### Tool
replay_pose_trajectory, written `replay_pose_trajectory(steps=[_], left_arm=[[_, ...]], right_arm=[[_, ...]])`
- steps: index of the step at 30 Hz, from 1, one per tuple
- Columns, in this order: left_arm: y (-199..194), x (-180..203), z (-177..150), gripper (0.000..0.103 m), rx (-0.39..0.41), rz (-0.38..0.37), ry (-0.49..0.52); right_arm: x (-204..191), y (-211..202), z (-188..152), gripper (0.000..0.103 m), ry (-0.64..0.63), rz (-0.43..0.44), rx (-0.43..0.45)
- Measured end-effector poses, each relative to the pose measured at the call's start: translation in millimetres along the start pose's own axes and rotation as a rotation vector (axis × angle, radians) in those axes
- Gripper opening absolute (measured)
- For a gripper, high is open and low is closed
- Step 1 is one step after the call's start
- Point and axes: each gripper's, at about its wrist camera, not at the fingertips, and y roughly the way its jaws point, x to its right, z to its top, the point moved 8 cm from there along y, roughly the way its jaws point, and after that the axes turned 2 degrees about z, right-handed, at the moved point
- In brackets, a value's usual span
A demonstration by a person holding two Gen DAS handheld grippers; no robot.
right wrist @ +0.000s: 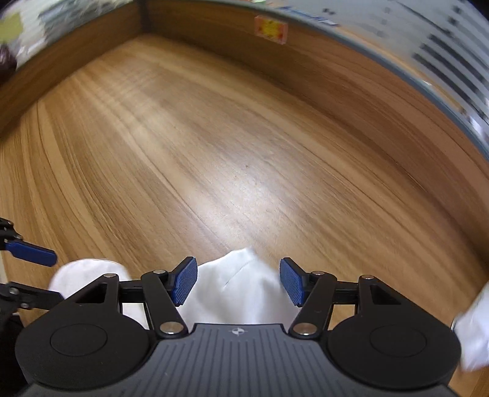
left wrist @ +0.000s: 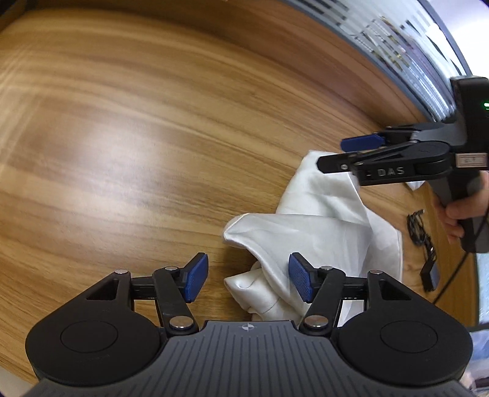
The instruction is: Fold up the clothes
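Observation:
A crumpled white garment [left wrist: 311, 220] lies on the wooden table [left wrist: 122, 137], at the lower right of the left wrist view. My left gripper [left wrist: 249, 279] is open just over the garment's near folds, and cloth reaches up beside its right pad [left wrist: 301, 281]. My right gripper [left wrist: 339, 151], held by a hand [left wrist: 455, 213], hovers open over the garment's far corner. In the right wrist view the right gripper [right wrist: 237, 281] is open with a pointed garment [right wrist: 241, 290] corner below and between its pads. The left gripper [right wrist: 58, 276] shows at the left edge, open.
A black cord with a small tag [left wrist: 423, 238] lies on the table right of the garment. A raised wooden rim with an orange sticker [right wrist: 270, 29] borders the far side, and behind it is striped frosted glass [right wrist: 443, 55]. More white cloth [right wrist: 473, 336] sits at the right edge.

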Motion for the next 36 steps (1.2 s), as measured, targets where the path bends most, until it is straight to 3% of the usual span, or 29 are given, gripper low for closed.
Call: replay_pose_trajectory(steps=[4,6,8,10,12,13,18,23,28,36], left_arm=[[10.5,0.7,0.0,0.061,-0.015,-0.001,0.005],[11.4,1.9,0.8,0.060,-0.014,-0.007,0.020],[11.2,6.4,1.8,0.053,-0.008,-0.029,0.044],[10.1,11.2,1.6,0.023,0.000,-0.048,0.075],[6.7,14.7,1.7,0.007,0.017,-0.052,0.109],[3.7,15.7,2.0,0.004,0.032,-0.051,0.126],[-24.4,7.4,12.4,0.002,0.127,-0.032,0.149],[-59.0,-24.9,35.9,0.002,0.196,0.031,0.102],[-90.6,-66.5,69.8,0.002,0.237,0.080,0.093],[-127.6,-138.3,157.1,0.002,0.264,0.147,0.211]], right_arm=[[-5.0,17.6,5.7,0.065,-0.062,0.016,-0.071],[-7.0,22.5,4.1,0.050,-0.076,0.025,-0.098],[-9.4,24.5,0.6,0.036,-0.066,0.041,-0.124],[-11.2,21.1,-1.9,0.025,-0.061,0.047,-0.131],[-9.7,15.4,-5.2,0.014,-0.050,0.050,-0.126],[-10.2,9.7,-5.9,0.013,-0.039,0.050,-0.118],[-18.6,-16.9,-1.8,0.008,0.007,0.043,-0.051],[-34.0,-44.1,18.5,0.005,0.050,0.040,0.047],[-54.0,-66.0,60.2,0.004,0.107,0.019,0.160],[-62.3,-63.9,139.8,0.004,0.210,-0.027,0.271]])
